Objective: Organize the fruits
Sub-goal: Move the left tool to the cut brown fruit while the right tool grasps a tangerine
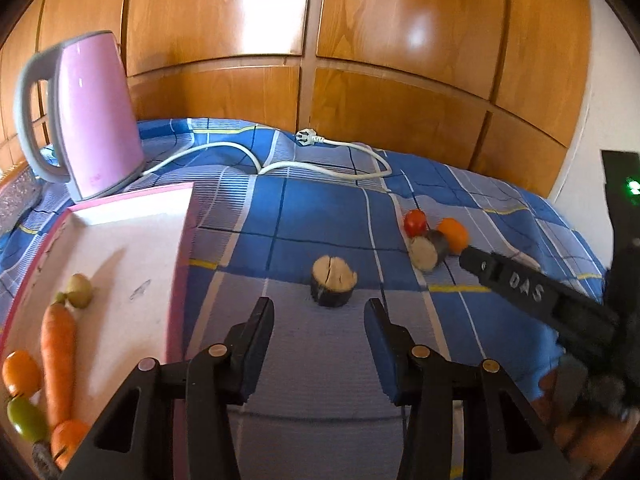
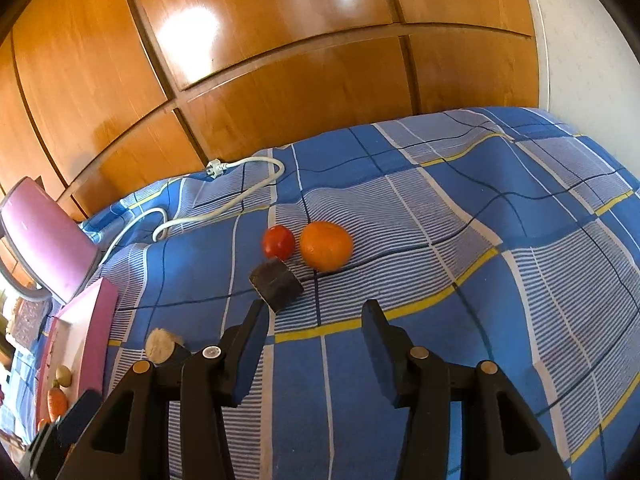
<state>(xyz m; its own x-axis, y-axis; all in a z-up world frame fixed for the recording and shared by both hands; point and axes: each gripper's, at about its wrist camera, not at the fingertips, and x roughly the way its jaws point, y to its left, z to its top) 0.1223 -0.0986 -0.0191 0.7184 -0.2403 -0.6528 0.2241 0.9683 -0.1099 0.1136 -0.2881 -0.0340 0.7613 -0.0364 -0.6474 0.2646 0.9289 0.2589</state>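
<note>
Partly done: carrot (image 1: 56, 356), small fruits in pink tray (image 1: 176, 264), near left. Left on bed (image 1: 280, 216): two cut pieces, tomato (image 2: 279, 242), orange (image 2: 326, 246). Left claw (image 1: 320, 312), right claw (image 2: 316, 320) released, empty.

Glossy varnished wood panels (image 1: 224, 12) reflect window light. The checked cloth (image 1: 320, 208) is matt and woven. The kettle (image 1: 96, 116) is smooth pink plastic. Both grippers (image 1: 320, 316) (image 2: 316, 320) are matt black plastic. The tomato (image 2: 279, 242) has shiny skin.
</note>
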